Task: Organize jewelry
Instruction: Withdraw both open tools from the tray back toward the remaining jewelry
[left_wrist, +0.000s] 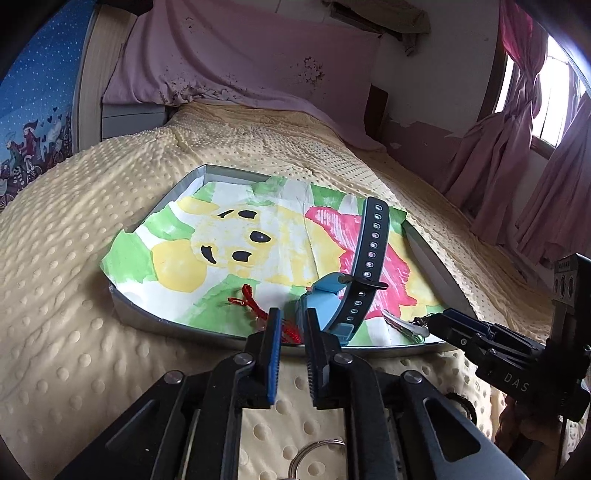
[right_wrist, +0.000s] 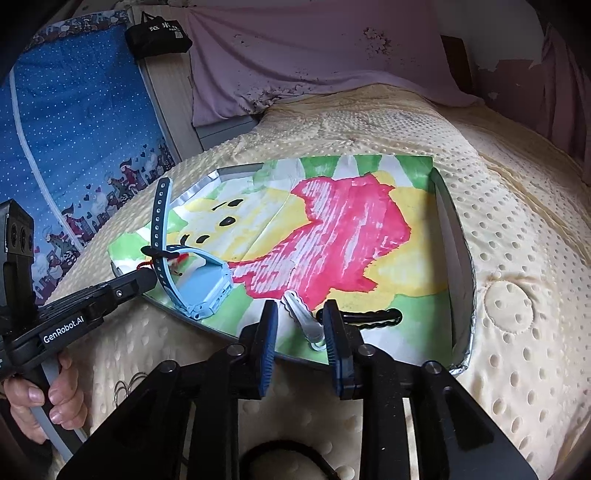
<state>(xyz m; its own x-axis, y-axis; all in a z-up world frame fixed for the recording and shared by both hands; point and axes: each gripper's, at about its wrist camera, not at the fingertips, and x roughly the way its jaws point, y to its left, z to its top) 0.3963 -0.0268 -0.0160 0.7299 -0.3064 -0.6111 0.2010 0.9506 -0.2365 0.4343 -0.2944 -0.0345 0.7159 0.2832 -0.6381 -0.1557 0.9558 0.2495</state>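
A shallow silver-edged tray (left_wrist: 155, 314) lined with a painted paper sheet in green, yellow and pink (left_wrist: 258, 258) sits on the cream dotted bedspread (left_wrist: 55, 258), filling the middle of both views.

In the left wrist view, the left gripper (left_wrist: 291, 325) sits low in the centre of the frame with its blue-padded fingers (left_wrist: 274, 354) parted by a narrow gap and nothing between them. Just beyond its tips, at the tray's near edge, lies a red braided cord bracelet (left_wrist: 255, 306), and to the right of that stands the light blue children's smartwatch with a dark grey perforated strap (left_wrist: 321, 295), its strap arching up over the pink patch. At the lower right the right gripper (left_wrist: 436, 325) reaches in beside a pale scalloped hair clip (left_wrist: 402, 325); from here I cannot tell how wide it stands.

The right wrist view settles that: its fingers (right_wrist: 267, 354) are apart, empty, straddling the hair clip (right_wrist: 303, 321), which lies on the paper at the lower centre. Only this view shows a black twisted cord loop (right_wrist: 369, 317) lying just right of the clip. Here the watch (right_wrist: 199, 284) stands at the left, the red cord (right_wrist: 147, 264) barely peeping out behind its strap, and the left gripper (right_wrist: 144, 280) enters from the lower left, held by a bare hand (right_wrist: 40, 402).

Metal key rings (left_wrist: 314, 458) lie on the bedspread at the bottom of the left view.
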